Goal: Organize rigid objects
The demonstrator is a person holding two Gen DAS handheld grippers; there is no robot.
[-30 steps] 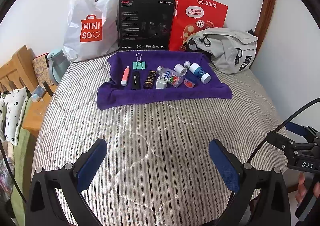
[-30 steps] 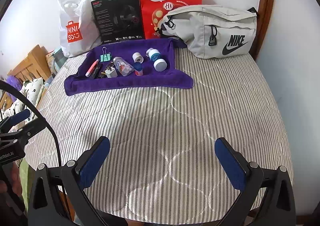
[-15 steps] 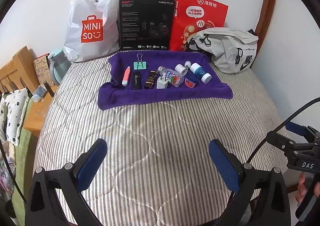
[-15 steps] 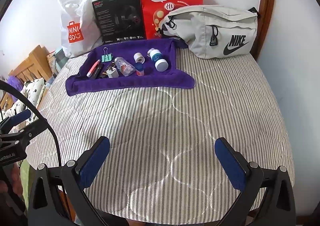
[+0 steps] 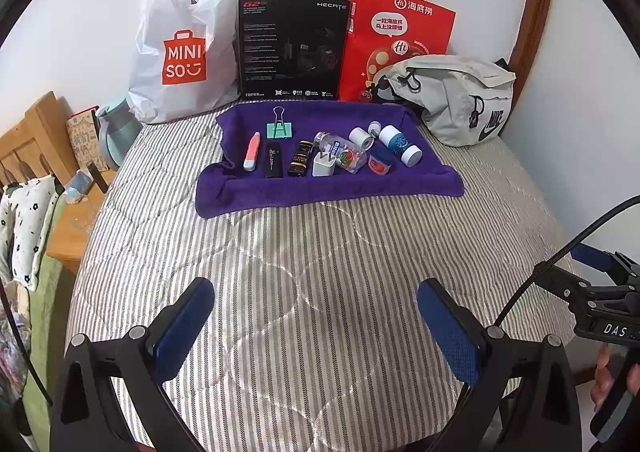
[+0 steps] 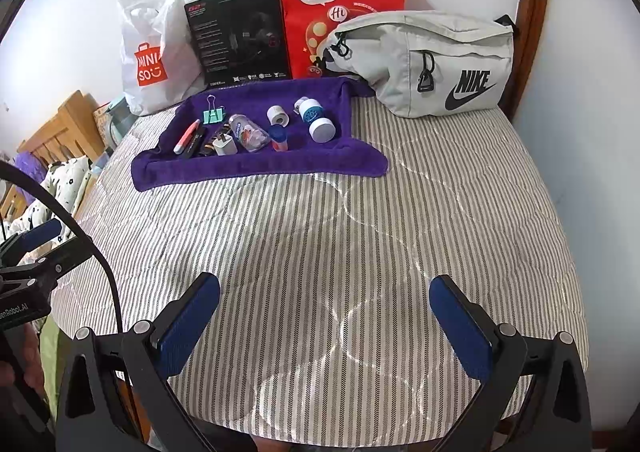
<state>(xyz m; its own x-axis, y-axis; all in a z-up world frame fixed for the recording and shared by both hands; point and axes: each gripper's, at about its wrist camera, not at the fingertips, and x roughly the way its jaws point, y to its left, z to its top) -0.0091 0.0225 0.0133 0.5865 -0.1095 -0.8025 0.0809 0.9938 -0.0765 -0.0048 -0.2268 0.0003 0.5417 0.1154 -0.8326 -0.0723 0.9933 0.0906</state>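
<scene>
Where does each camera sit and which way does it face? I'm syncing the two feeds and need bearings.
Left wrist: on the left gripper, jaws open, facing up the bed toward the purple towel; the right gripper's body and some fingers show at the right edge.
Right wrist: on the right gripper, jaws open, facing the grey Nike bag; the left gripper shows at the left edge.
Shared: towel, bag, striped quilt.

The red paper bag [image 5: 394, 39] is partly hidden behind the grey waist bag [image 5: 456, 91]; small labels are unreadable.
</scene>
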